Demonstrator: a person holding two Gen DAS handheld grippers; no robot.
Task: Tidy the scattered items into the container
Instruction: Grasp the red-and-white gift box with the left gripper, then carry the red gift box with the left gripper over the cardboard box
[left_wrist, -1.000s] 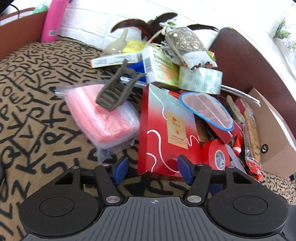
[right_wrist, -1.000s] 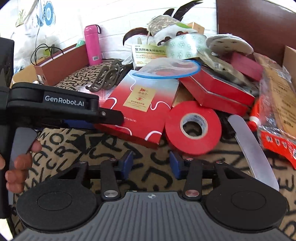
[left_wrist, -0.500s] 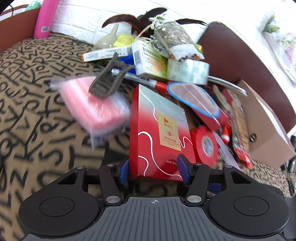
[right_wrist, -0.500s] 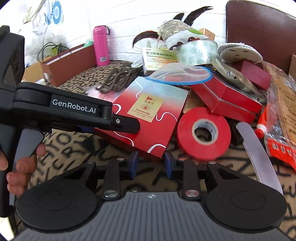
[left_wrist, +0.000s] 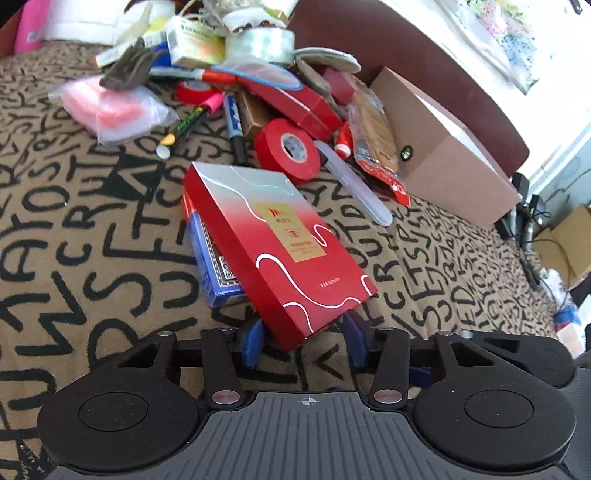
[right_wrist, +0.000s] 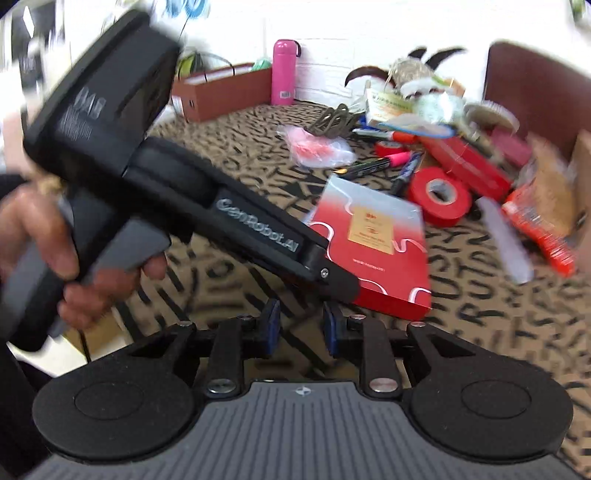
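Note:
My left gripper (left_wrist: 303, 341) is shut on the near edge of a flat red box (left_wrist: 280, 247) and holds it tilted, lifted above the patterned cloth; the box also shows in the right wrist view (right_wrist: 373, 251). A blue card box (left_wrist: 216, 266) lies under it. My right gripper (right_wrist: 300, 326) is empty, its jaws partly apart, behind the left gripper's body (right_wrist: 177, 206). A brown cardboard box (left_wrist: 443, 155) stands to the right of the heap.
A heap of items lies at the back: red tape roll (left_wrist: 288, 149), markers (left_wrist: 192, 123), pink bagged pack (left_wrist: 110, 107), grey hair claw (left_wrist: 127, 68), clear file (left_wrist: 354, 184), snack packet (left_wrist: 376, 144). A brown tray (right_wrist: 225, 90) and pink bottle (right_wrist: 284, 72) stand far left.
My left gripper closed on the red box and pulled it back out of the heap, baring markers and the blue card box. My right gripper drew back.

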